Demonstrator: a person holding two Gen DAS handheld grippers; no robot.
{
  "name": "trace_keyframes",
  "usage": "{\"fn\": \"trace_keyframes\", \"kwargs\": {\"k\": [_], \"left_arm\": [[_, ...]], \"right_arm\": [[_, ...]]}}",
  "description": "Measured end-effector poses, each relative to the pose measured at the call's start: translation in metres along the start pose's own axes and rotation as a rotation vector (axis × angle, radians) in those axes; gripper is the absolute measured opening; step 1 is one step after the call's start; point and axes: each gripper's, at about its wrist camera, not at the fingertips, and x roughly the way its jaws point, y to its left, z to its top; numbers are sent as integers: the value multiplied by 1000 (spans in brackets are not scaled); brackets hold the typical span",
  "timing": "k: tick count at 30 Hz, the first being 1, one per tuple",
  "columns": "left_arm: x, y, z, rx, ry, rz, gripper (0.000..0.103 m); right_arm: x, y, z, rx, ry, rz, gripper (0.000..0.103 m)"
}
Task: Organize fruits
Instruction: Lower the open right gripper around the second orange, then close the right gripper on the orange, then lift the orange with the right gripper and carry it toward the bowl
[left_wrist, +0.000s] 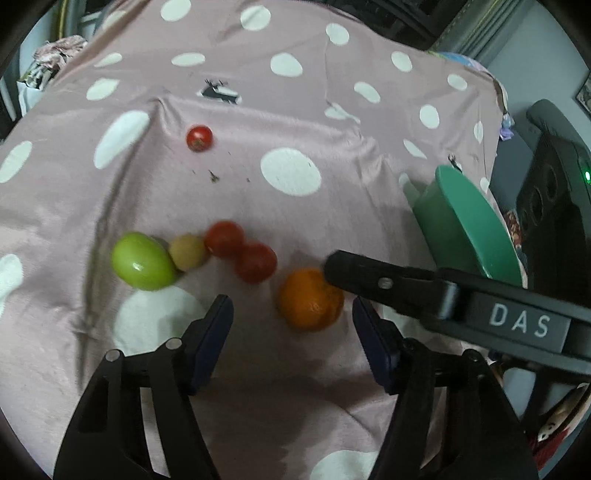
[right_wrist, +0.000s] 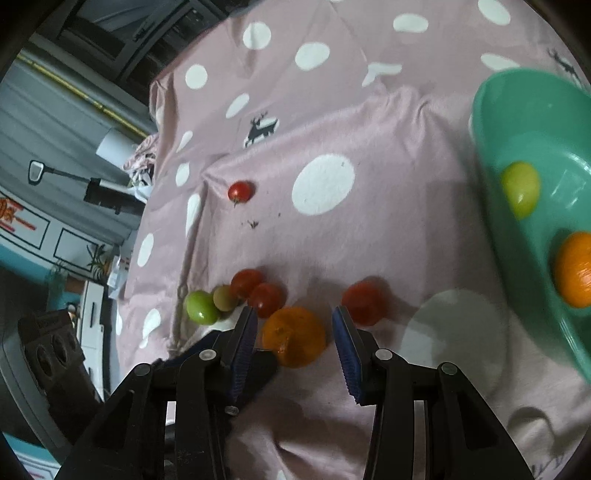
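Note:
An orange (left_wrist: 310, 299) lies on the dotted pink cloth (left_wrist: 295, 110). My left gripper (left_wrist: 291, 317) is open, and the orange sits just ahead between its blue pads without touching them. My right gripper (right_wrist: 294, 326) is also open. It hovers over the same orange (right_wrist: 293, 336), with a gap on each side. One of its fingers (left_wrist: 369, 275) reaches in from the right. To the left lie a green tomato (left_wrist: 142, 260), a tan fruit (left_wrist: 187, 252) and two red tomatoes (left_wrist: 240, 251). Another red tomato (right_wrist: 364, 302) lies right of the orange. The green bowl (right_wrist: 524, 122) holds a yellow-green fruit (right_wrist: 521, 188) and an orange (right_wrist: 574, 269).
A small red tomato (left_wrist: 199, 138) sits alone farther back, with dark crumbs (left_wrist: 213, 177) near it. The bowl (left_wrist: 469, 229) stands at the cloth's right edge. Beyond it is a black device (left_wrist: 546, 206). Past the cloth's left edge (right_wrist: 147, 221) there is furniture.

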Motion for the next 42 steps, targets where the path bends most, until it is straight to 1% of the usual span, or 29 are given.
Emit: {"fn": "trace_keyframes", "kwargs": {"k": [6, 10, 14, 22, 26, 31, 34, 42], "left_arm": [[9, -4, -3, 0, 29, -5, 63], [14, -5, -4, -2, 42, -8, 58], [19, -3, -3, -20, 58, -9, 57], [19, -3, -2, -25, 42, -11, 50], [19, -3, -2, -20, 37, -17, 44], [18, -3, -2, -25, 29, -19, 44], [13, -4, -1, -14, 10, -14, 44], [-6, -12, 0, 26, -58, 3, 44]], "right_arm": [[13, -2, -2, 19, 47, 4, 46], [17, -3, -3, 24, 63, -6, 46], [19, -4, -3, 27, 75, 9, 46], [23, -5, -4, 38, 94, 30, 46], [24, -4, -5, 37, 93, 35, 46], [24, -2, -6, 23, 82, 31, 46], [22, 2, -7, 2, 67, 29, 46], [8, 14, -8, -47, 9, 57, 46]]}}
